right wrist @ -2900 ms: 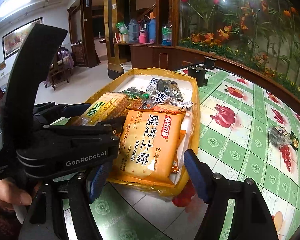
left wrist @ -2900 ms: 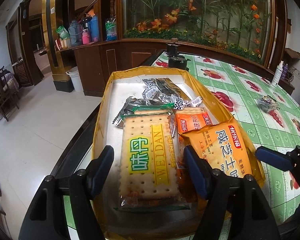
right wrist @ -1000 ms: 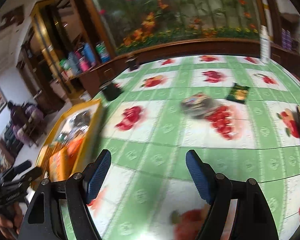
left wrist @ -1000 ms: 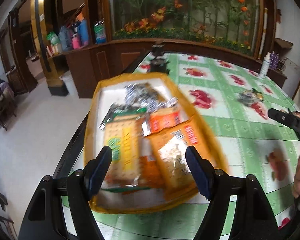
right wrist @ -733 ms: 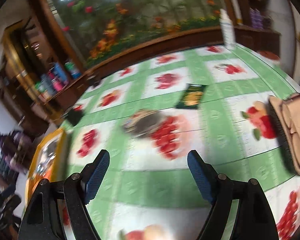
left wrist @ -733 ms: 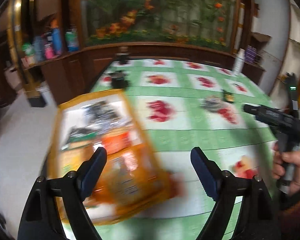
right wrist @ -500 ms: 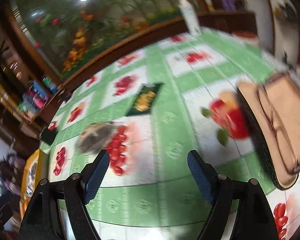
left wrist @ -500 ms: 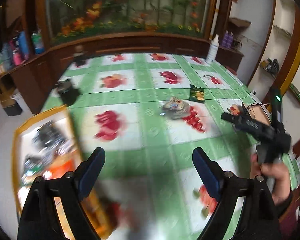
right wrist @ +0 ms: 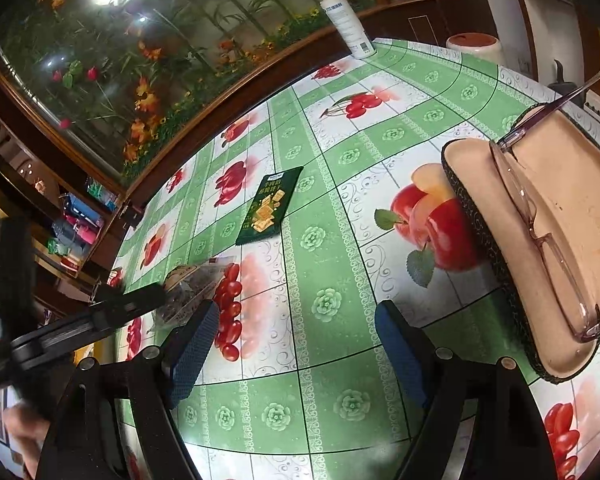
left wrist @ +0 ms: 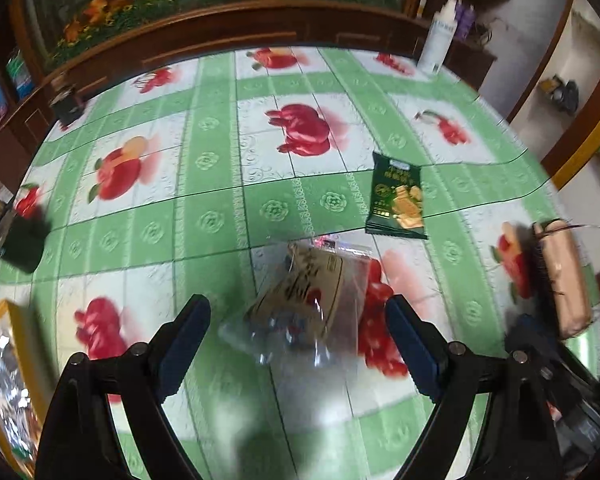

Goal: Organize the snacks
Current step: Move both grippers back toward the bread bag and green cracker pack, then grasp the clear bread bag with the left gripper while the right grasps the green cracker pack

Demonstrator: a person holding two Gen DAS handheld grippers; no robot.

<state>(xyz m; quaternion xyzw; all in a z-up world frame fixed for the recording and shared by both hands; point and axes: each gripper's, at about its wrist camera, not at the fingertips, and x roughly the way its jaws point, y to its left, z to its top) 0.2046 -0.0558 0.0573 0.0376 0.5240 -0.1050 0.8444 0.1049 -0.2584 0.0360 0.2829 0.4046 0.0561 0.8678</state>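
- The clear plastic snack bag with a tan label (left wrist: 306, 304) lies flat on the counter (left wrist: 220, 208), which carries a green-and-white fruit-print cloth. The bag sits near, at centre, directly ahead of the left tongs (left wrist: 298, 344).
- The dark green snack packet with gold crackers printed on it (left wrist: 398, 196) lies flat farther out and to the right of the clear bag, apart from it.
- Both packets lie loose, well apart from the yellow-rimmed tray of wrapped snacks (left wrist: 14, 344), whose corner shows at the near left edge. Judgement: these two items are the ones not yet collected into the tray.
- Left tongs: blue-padded jaws stand wide apart, empty, framing the clear bag on both sides. The tool points forward and down at the counter. Contact with the bag cannot be confirmed; the image is blurred there.
- Right tongs (right wrist: 296, 344): jaws apart, empty, held low over bare cloth and aimed toward the far left, where the green packet lies.
- A pink open glasses case with spectacles (right wrist: 540, 240) lies to the right; a white spray bottle (right wrist: 346, 20) stands at the far edge. Neither belongs to the task.
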